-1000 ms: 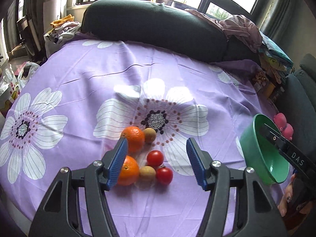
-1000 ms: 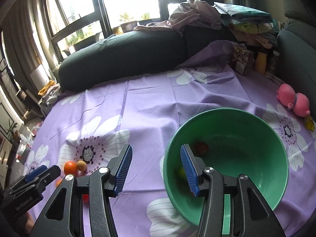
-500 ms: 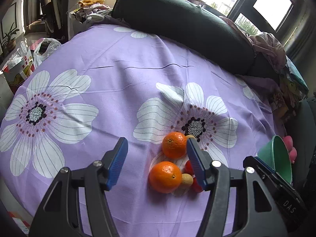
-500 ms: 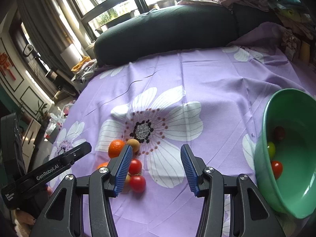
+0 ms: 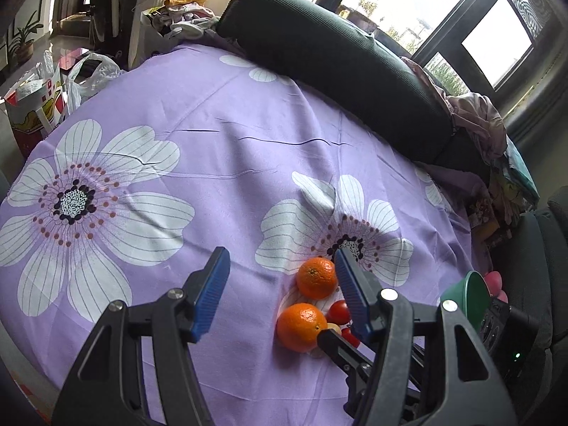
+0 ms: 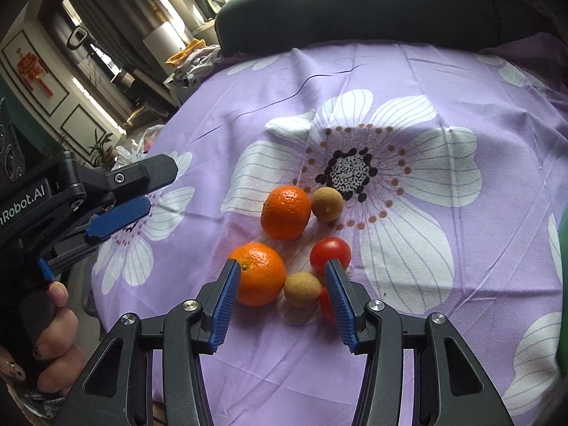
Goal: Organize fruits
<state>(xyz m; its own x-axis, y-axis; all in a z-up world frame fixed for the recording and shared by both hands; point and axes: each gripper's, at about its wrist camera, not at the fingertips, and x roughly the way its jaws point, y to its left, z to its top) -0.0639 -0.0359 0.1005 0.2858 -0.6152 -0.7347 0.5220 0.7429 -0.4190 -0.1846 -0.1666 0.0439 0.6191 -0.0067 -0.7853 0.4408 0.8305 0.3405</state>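
A cluster of fruit lies on the purple flowered cloth: a far orange, a near orange, a far tan fruit, a near tan fruit, a red tomato and a second tomato half hidden behind my right finger. My right gripper is open, low over the cluster, its fingers either side of the near tan fruit. My left gripper is open and empty, left of the cluster; the oranges show near its right finger. The green bowl is at the right.
A dark bolster cushion lies along the far edge of the cloth. Piled clothes sit at the far right. Bags stand on the floor at the left. A pink toy lies behind the bowl.
My right gripper has swung left from the bowl and come down over the fruit cluster. My left gripper has drawn off to the left, so the fruit is now by its right finger.
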